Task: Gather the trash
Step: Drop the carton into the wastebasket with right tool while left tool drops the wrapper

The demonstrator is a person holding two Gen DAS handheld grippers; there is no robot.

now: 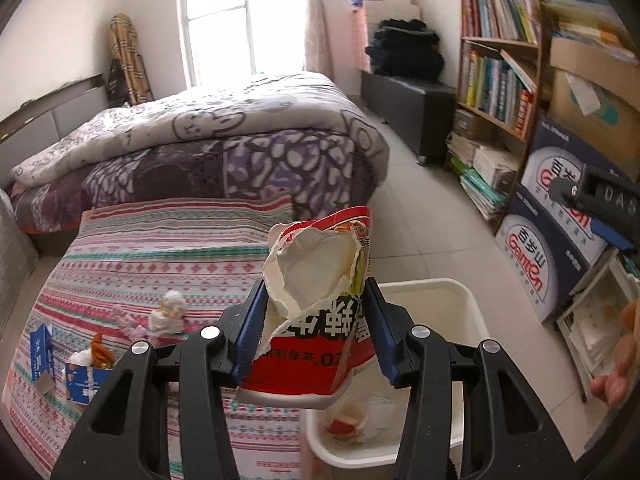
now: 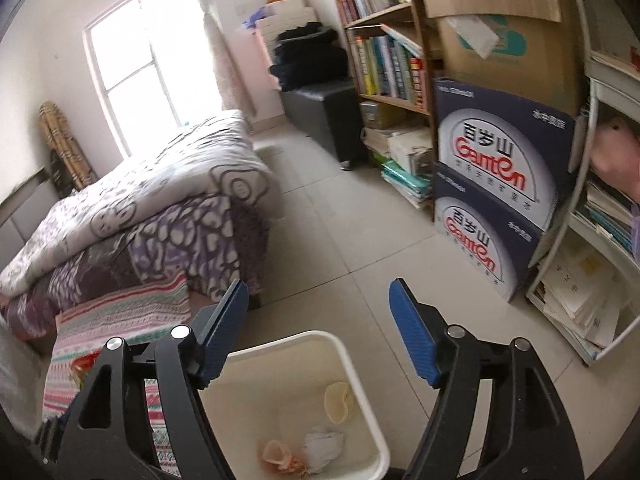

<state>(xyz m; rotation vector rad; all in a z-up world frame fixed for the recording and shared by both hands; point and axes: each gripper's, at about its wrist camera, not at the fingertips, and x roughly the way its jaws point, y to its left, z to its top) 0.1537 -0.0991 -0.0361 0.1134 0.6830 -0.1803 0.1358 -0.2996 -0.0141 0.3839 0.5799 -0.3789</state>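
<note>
Only leftward, a gripped torn cup [image 1: 316, 312] (right gripper [image 2: 318, 332] bare).

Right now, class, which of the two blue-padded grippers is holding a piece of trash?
The left gripper: it clamps a torn red-and-white paper cup, while the right gripper stands open over the white bin.

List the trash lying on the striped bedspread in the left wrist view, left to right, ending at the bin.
Blue carton → torn blue box → orange scrap → crumpled white tissue → white bin.
</note>
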